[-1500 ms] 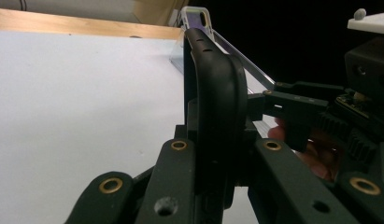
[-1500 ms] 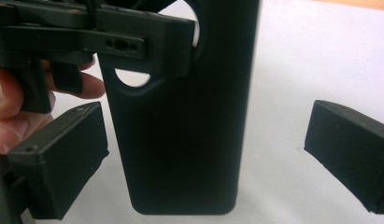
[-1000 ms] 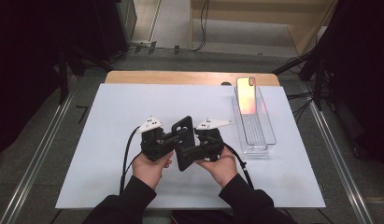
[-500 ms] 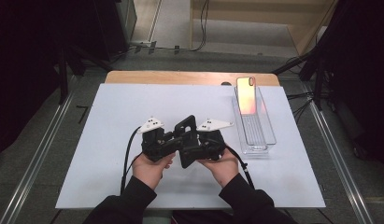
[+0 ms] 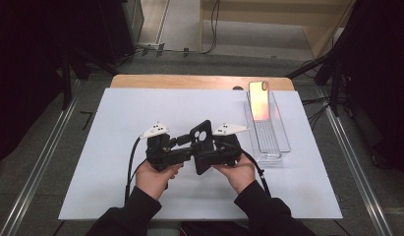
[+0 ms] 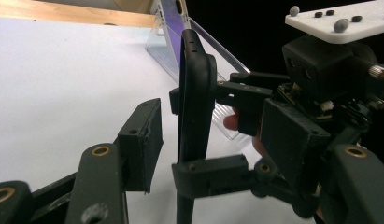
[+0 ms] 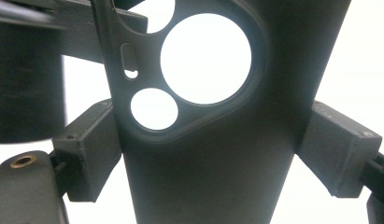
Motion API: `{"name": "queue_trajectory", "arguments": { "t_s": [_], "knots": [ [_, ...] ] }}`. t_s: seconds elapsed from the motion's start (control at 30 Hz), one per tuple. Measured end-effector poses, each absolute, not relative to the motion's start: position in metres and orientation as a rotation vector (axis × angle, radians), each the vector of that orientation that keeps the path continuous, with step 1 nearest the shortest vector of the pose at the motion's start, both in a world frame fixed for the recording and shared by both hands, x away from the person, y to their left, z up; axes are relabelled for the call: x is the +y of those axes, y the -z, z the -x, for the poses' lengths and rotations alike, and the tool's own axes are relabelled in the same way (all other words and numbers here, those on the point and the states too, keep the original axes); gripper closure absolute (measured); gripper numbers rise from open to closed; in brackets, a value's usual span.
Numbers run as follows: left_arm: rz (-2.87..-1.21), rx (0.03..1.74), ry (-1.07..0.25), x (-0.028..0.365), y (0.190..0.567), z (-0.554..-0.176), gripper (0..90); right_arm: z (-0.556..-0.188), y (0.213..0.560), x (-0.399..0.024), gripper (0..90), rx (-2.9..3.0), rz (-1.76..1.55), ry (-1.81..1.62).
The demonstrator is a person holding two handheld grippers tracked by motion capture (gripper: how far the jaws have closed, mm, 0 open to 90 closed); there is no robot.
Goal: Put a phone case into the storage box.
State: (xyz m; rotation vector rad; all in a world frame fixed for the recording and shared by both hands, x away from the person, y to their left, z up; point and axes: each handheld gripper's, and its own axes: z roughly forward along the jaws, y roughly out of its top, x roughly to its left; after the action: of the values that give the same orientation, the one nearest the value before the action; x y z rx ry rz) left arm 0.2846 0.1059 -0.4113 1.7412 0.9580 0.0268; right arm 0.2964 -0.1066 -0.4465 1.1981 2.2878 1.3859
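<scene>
Between right claw (image 7: pixel 213 154) pads, matte black phone case (image 7: pixel 203 140)

White-topped table (image 5: pixel 116 123) on grey floor (image 5: pixel 52 147) (dark surroundings).

1. The case (image 5: pixel 201 145) you hold is matt black, as are both grippers' bodies.
2. Each gripper carries a white plate (image 5: pixel 156 130).
3. The mat (image 5: pixel 116 128) is plain white over a tan wooden table (image 5: pixel 140 81).
4. The phone (image 5: pixel 259 100) shines orange-pink in a clear tray (image 5: pixel 283 147).
5. Your sleeves (image 5: pixel 126 216) are black.
</scene>
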Motion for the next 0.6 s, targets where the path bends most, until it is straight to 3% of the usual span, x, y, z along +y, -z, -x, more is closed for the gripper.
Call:
{"name": "queue_trajectory", "arguments": {
  "t_s": [0.6],
  "knots": [
    [-1.904,0.902,0.093,0.13,0.413,-0.277,31.0,-0.304,0.446,-0.127,11.7,2.298,-1.206,-1.369]
  ]
}}
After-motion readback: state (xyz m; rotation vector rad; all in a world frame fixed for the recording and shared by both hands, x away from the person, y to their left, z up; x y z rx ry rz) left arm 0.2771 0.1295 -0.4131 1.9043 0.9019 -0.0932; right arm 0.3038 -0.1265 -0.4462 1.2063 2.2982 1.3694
